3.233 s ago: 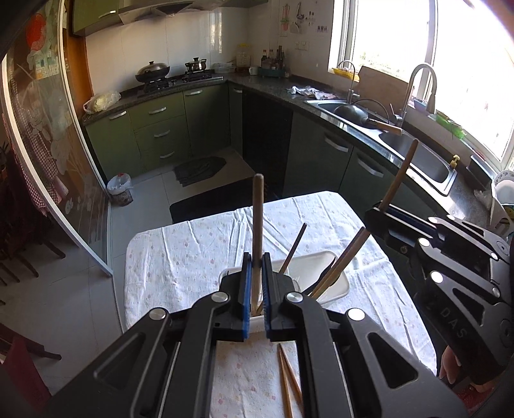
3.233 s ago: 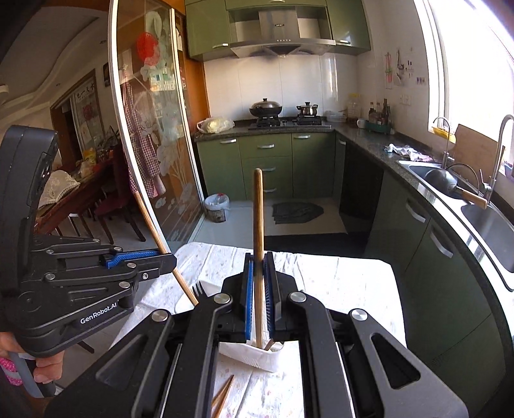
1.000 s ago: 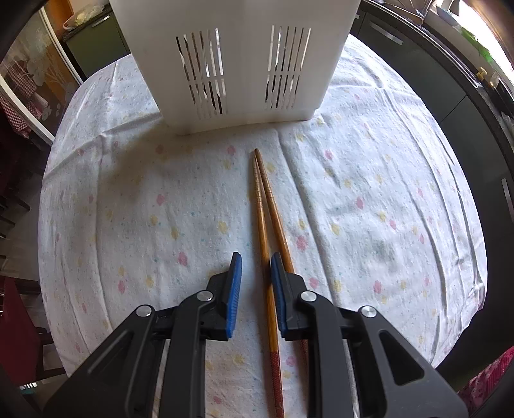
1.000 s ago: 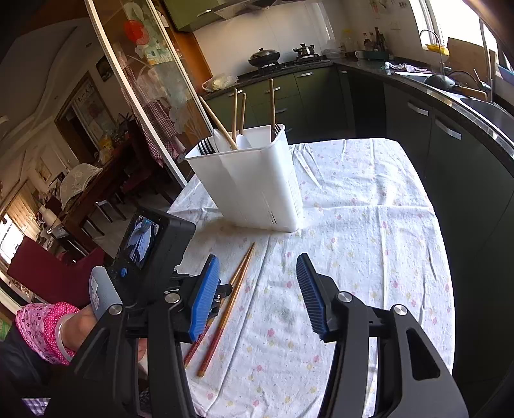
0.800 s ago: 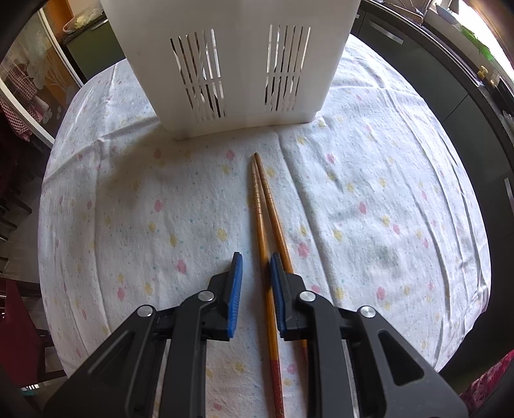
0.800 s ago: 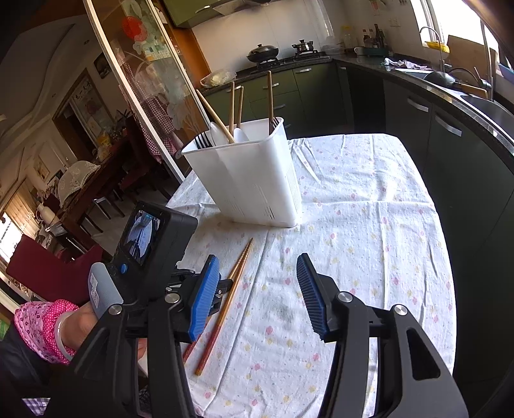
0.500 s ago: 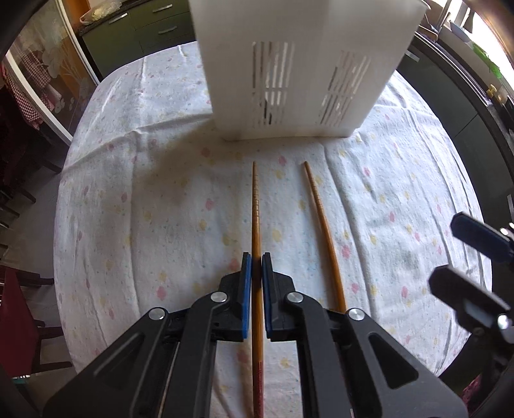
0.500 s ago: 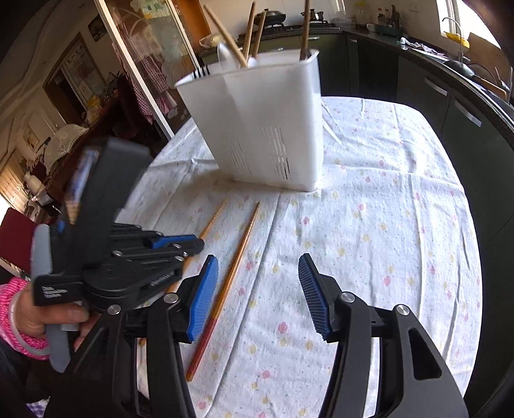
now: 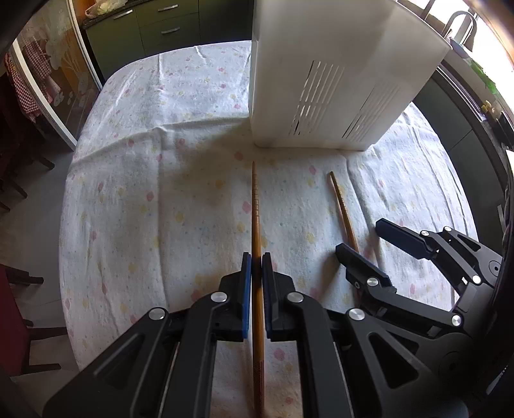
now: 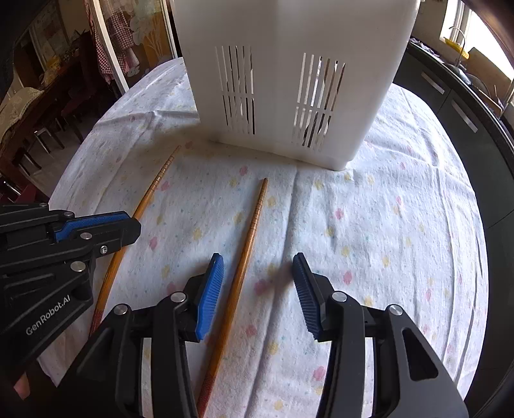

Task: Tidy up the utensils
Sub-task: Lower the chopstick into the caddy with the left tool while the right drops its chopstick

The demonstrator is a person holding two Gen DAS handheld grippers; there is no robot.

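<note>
My left gripper [image 9: 256,257] is shut on a wooden chopstick [image 9: 255,205] that points at the white slotted utensil holder [image 9: 321,80]. Whether its far end touches the cloth I cannot tell. A second chopstick [image 9: 343,209] lies on the cloth to its right. In the right wrist view that second chopstick [image 10: 249,244] lies between the blue pads [image 10: 212,289] of my right gripper [image 10: 257,260], nearer the left pad and touching neither. Those jaws are closing. The left gripper [image 10: 133,225] and its chopstick [image 10: 151,193] show at the left, the holder [image 10: 289,80] just beyond.
A flowered white tablecloth [image 10: 385,225] covers the round-edged table, which drops off at the right and near sides. Several utensils show dimly through the holder's slots. Green kitchen cabinets [image 9: 154,29] and a glass sliding door [image 9: 48,80] stand beyond the table.
The left gripper shut on one chopstick and drew it left, away from its twin. The right gripper came down over the other chopstick, its jaws narrower than before.
</note>
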